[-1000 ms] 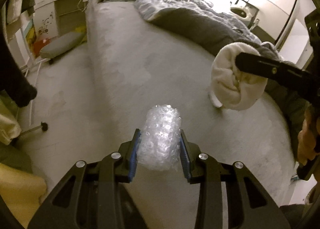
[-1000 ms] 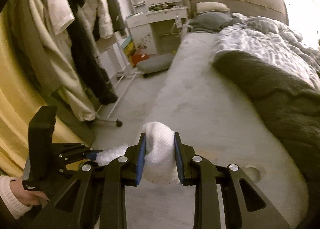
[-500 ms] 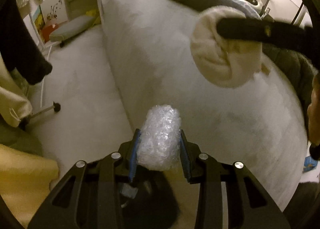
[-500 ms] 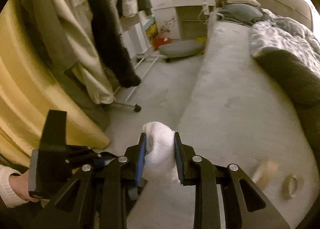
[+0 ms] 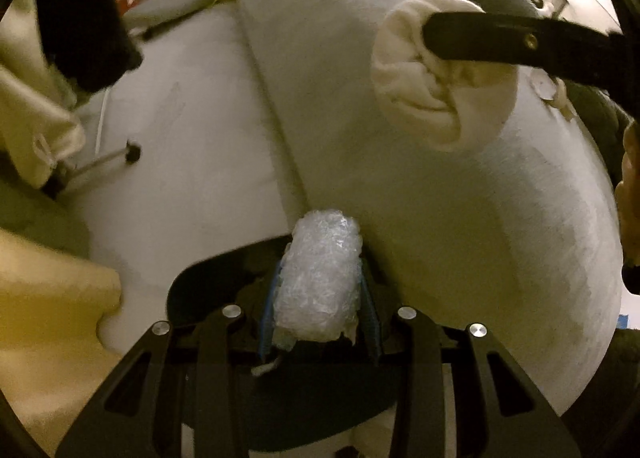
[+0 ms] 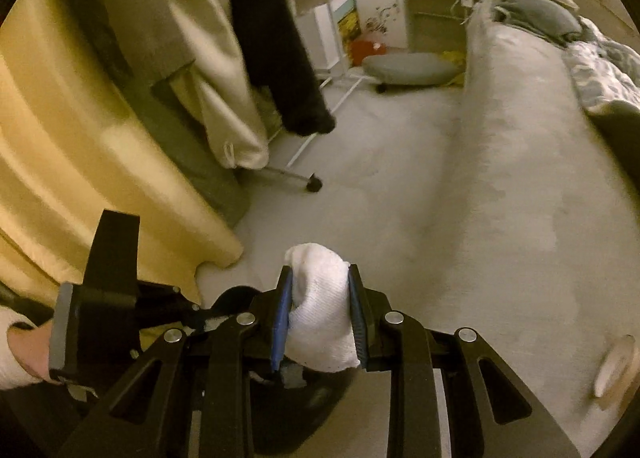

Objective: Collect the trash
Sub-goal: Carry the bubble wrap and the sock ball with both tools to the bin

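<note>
My left gripper [image 5: 318,290] is shut on a crumpled wad of clear bubble wrap [image 5: 320,278], which hangs over the dark opening of a black bin [image 5: 208,286] at the foot of the bed. My right gripper [image 6: 320,318] is shut on a white wad of cloth or tissue [image 6: 320,314]. That white wad [image 5: 440,90] also shows at the upper right of the left wrist view, above the mattress, with a black finger across it. The left gripper [image 6: 192,312] shows at the lower left of the right wrist view, over the same bin [image 6: 296,410].
A grey bed [image 6: 520,198] fills the right side, with a tape roll [image 6: 614,368] lying on it. A clothes rack on wheels [image 6: 314,184] with hanging coats stands at the left beside a yellow curtain [image 6: 60,146]. A grey cushion [image 6: 408,68] and a white dresser stand at the back.
Both grippers have swung left off the bed and sunk toward the floor, each keeping its wad. The black bin has come into view beneath them.
</note>
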Demonstrator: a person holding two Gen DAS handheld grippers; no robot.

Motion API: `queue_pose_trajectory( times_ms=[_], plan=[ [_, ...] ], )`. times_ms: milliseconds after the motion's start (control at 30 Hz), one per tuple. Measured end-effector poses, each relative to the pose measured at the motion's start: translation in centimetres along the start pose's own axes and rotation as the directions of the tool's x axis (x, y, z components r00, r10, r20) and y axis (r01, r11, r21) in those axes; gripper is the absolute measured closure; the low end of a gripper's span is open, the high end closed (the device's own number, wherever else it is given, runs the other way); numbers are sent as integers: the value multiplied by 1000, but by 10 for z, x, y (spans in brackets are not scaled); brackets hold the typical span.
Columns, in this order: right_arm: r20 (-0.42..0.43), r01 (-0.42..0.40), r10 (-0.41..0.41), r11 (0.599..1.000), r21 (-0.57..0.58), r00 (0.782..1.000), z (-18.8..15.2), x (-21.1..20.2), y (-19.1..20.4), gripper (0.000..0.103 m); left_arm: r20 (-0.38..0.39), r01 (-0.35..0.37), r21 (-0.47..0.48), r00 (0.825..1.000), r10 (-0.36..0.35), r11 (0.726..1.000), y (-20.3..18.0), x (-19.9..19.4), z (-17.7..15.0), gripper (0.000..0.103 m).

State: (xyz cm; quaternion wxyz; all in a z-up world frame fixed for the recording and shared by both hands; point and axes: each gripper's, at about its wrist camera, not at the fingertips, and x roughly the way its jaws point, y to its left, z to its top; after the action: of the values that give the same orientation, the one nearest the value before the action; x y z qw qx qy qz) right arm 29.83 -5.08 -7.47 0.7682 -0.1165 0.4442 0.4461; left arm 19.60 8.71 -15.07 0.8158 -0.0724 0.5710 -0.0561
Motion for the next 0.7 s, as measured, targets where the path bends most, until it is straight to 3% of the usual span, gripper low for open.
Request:
queue_pose_trajectory(
  times_ms=[433,700],
  plan=[
    [-128,-63,51,994,-88,990,-6,65,54,76,-161,17,-33,987,-22,999,44,20,-50,62],
    [-197,-65,44,993,-103,979,-13,91,64,76,-181,20,-20,983,-23,1000,58,22,-65,41]
  ],
)
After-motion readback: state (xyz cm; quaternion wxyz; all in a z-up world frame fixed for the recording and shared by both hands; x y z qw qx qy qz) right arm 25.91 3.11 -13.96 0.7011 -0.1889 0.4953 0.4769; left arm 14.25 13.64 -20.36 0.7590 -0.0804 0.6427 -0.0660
